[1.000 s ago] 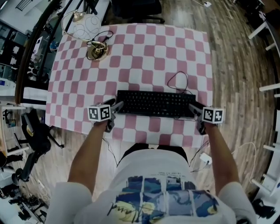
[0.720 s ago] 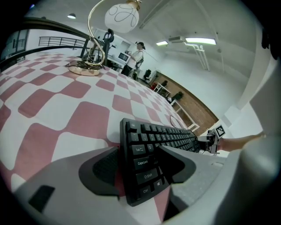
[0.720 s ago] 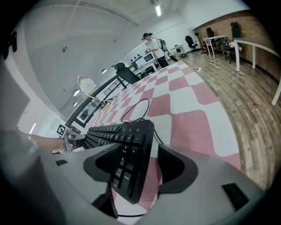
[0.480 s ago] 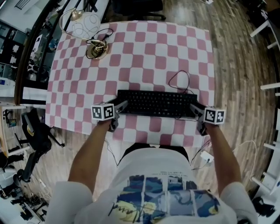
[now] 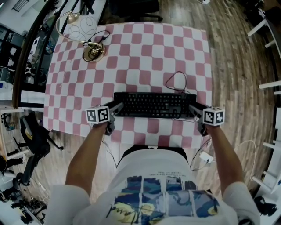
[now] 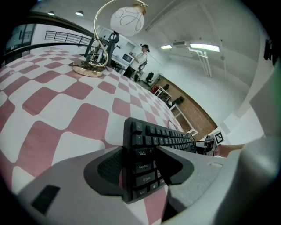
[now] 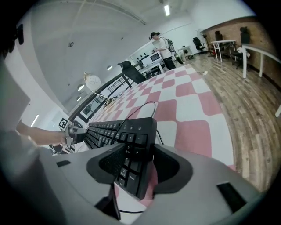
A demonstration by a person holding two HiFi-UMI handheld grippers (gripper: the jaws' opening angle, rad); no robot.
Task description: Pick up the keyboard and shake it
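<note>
A black keyboard [image 5: 153, 104] lies crosswise over the near part of the pink-and-white checked table [image 5: 131, 57], held at both ends. My left gripper [image 5: 115, 110] is shut on its left end, with the jaws over and under the Tab and Caps Lock keys [image 6: 142, 160]. My right gripper [image 5: 194, 110] is shut on the right end, at the number pad [image 7: 129, 158]. The keyboard's thin black cable [image 5: 178, 81] loops on the cloth behind it. From the right gripper view the right end appears slightly off the cloth.
A gold-based lamp with a white globe shade [image 5: 90, 46] stands at the table's far left corner. Wooden floor [image 5: 237, 66] lies to the right. An office chair [image 5: 131, 8] stands beyond the far edge, and a white plug and cord [image 5: 205, 158] lie on the floor by my right arm.
Both grippers and the keyboard have shifted slightly left in the head view. In the gripper views the keyboard's tilt has changed a little. Both grips are unchanged.
</note>
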